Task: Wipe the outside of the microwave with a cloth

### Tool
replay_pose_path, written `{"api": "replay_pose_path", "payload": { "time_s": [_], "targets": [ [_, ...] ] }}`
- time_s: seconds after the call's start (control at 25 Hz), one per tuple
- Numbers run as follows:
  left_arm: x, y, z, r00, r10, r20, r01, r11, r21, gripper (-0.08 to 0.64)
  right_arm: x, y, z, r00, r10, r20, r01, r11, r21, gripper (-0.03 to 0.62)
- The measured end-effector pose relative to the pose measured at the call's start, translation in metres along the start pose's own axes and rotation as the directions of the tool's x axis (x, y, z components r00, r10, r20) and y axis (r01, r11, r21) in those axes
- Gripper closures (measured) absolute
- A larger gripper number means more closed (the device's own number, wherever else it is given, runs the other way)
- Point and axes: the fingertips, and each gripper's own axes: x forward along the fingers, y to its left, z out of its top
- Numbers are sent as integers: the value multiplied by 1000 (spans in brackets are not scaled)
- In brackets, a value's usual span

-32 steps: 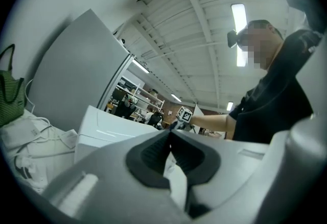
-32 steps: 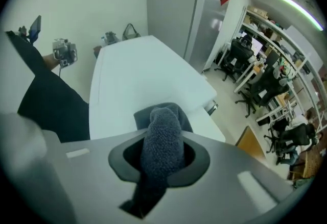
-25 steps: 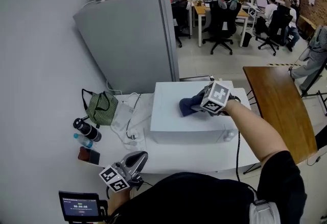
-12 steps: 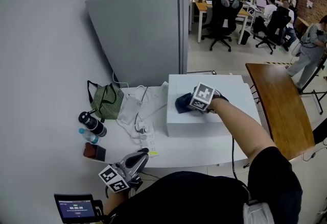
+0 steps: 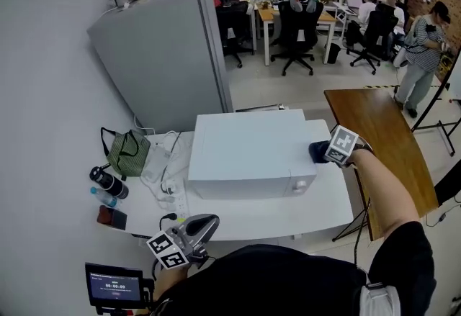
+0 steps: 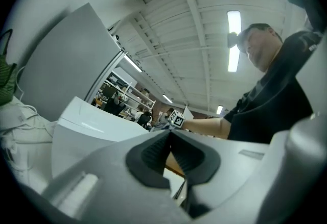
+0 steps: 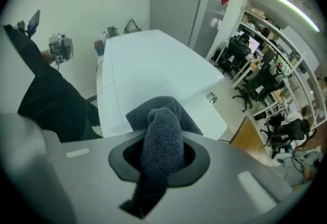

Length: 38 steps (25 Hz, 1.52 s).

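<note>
Now the right claw (image 5: pixel 325 152) is clenched on a dark blue cloth (image 5: pixel 318 151), a thick fold of it bunched between the jaws and the rest spilling out in front. The cloth sits at the right side of the white microwave (image 5: pixel 245 152), up by its top edge and seemingly touching it. The microwave stands on a white counter (image 5: pixel 317 208), with a grey fridge (image 5: pixel 162 55) behind it and a wooden table (image 5: pixel 378 138) off to its right. The left claw (image 5: pixel 205 224) hangs low at the near edge of the counter, well apart from the microwave, its jaws pressed together with nothing between them. A green bag (image 5: pixel 126 152) and a dark bottle (image 5: pixel 108 183) lie on the counter to the left.
</note>
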Motion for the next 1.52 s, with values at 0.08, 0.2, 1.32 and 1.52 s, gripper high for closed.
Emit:
{"api": "replay_pose_path", "payload": {
  "time_s": [0.08,0.2,1.32,1.52],
  "targets": [
    [8,-10,-5,1000,-2,-14,2,1000,-1,557,-4,-5,-16,1000,-6,0,6,1000,6,535],
    [-5,-8,-4,1000,25,-11,-25,1000,3,557,-29,14,37,986,13,167,-13,1000,-2,535],
    [-64,-41,-2,997,50,51,-52,998,40,557,20,126,128,975,164,150,-144,980,-136,535],
    [18,-89,-35,1000,-24,-5,24,1000,14,557,-11,52,-33,996,71,51,-70,997,-30,535]
  ]
}}
